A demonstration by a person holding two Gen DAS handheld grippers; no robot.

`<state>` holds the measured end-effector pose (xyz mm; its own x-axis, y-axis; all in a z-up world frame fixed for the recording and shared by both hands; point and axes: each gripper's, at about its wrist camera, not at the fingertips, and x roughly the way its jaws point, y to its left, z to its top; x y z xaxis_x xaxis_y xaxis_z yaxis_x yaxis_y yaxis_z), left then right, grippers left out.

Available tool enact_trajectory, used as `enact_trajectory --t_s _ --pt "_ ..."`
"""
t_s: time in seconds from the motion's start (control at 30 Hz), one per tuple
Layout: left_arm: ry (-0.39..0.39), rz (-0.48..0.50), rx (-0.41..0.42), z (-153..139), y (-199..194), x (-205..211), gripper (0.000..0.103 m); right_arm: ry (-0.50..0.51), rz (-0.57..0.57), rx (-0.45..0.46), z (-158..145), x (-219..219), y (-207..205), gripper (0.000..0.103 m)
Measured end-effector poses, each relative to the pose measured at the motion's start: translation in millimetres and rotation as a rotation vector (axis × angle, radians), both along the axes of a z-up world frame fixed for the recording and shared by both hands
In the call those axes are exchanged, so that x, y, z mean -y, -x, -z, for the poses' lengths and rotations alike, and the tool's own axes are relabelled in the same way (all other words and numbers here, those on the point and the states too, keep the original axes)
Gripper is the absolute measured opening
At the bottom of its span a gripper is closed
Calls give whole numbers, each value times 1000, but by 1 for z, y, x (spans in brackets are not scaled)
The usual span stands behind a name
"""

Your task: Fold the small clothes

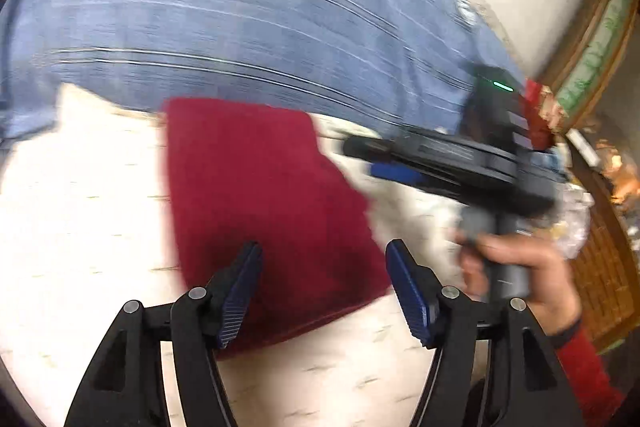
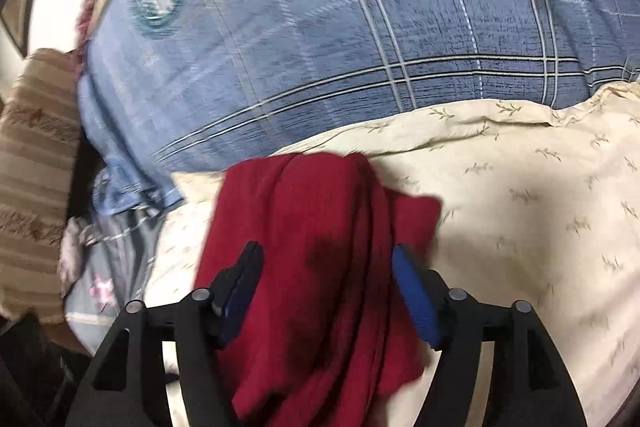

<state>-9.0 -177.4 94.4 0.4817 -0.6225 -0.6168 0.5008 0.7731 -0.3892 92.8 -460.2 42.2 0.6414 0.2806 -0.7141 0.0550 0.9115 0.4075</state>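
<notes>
- Dark red, soft-napped cloth (image 1: pixel 264 195) lies on a cream bedsheet (image 1: pixel 80 211) printed with small leaf sprigs; from the left wrist it reads as a flat panel with a straight far edge and a slanted right side.
- Left gripper (image 1: pixel 322 287) hovers over the near part of that cloth, jaws spread wide, ribbed blue pads clear of the fabric.
- Right gripper (image 2: pixel 326 291) also stands wide apart; the red cloth (image 2: pixel 312 251) runs between its blue pads in long loose folds, and neither pad presses on it.
- Blue plaid bedding (image 2: pixel 320 27) with thin white and dark lines bulges behind the cloth in both views.
- Only the left wrist view shows the right gripper's black body (image 1: pixel 480 155), motion-blurred, held by a hand (image 1: pixel 516 267) with a red sleeve (image 1: pixel 588 371), plus a wooden-framed panel at the far right.
- Only the right wrist view shows a tan striped cushion (image 2: pixel 36 147) at the left edge and a grey fabric with a pink star below it.
</notes>
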Motion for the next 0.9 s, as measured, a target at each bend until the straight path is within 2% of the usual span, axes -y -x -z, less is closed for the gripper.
enact_trajectory --t_s 0.07,0.13,0.2,0.23,0.27,0.37,0.47,0.53,0.63,0.7,0.77,0.8,0.9 --pt "-34 -48 -2 8 1 -11 64 -21 -39 9 1 -7 12 73" --pt "-59 -95 -48 21 -4 -17 64 -50 -75 -7 12 -18 16 73" --pt "-60 -101 -74 26 -7 -15 64 -30 -79 -59 29 -28 10 68" --pt "-66 -102 -75 28 -7 -17 64 27 -57 -79 38 -32 11 42" --pt "-77 -102 -65 29 -7 -15 64 65 -44 -74 39 -33 13 31" --pt "-109 -118 -19 34 -6 -9 64 87 -39 -7 29 -27 33 23" --pt "-120 -123 -54 53 -13 -2 64 114 3 -38 42 -17 31 23" --pt "-135 -126 -42 58 -14 -1 65 134 1 -25 37 -21 31 23" --pt "-142 -137 -21 56 -12 -2 65 186 12 5 19 -28 38 33" --pt "-140 -139 -22 57 -12 -2 66 182 58 35 7 -28 42 42" --pt "-135 -140 -28 60 -14 -1 66 132 95 75 -1 -26 40 70" --pt "-132 -141 -30 61 -14 -1 67 117 97 81 -1 -27 36 73" --pt "-135 -141 -24 62 -17 0 69 161 79 36 11 -37 16 70"
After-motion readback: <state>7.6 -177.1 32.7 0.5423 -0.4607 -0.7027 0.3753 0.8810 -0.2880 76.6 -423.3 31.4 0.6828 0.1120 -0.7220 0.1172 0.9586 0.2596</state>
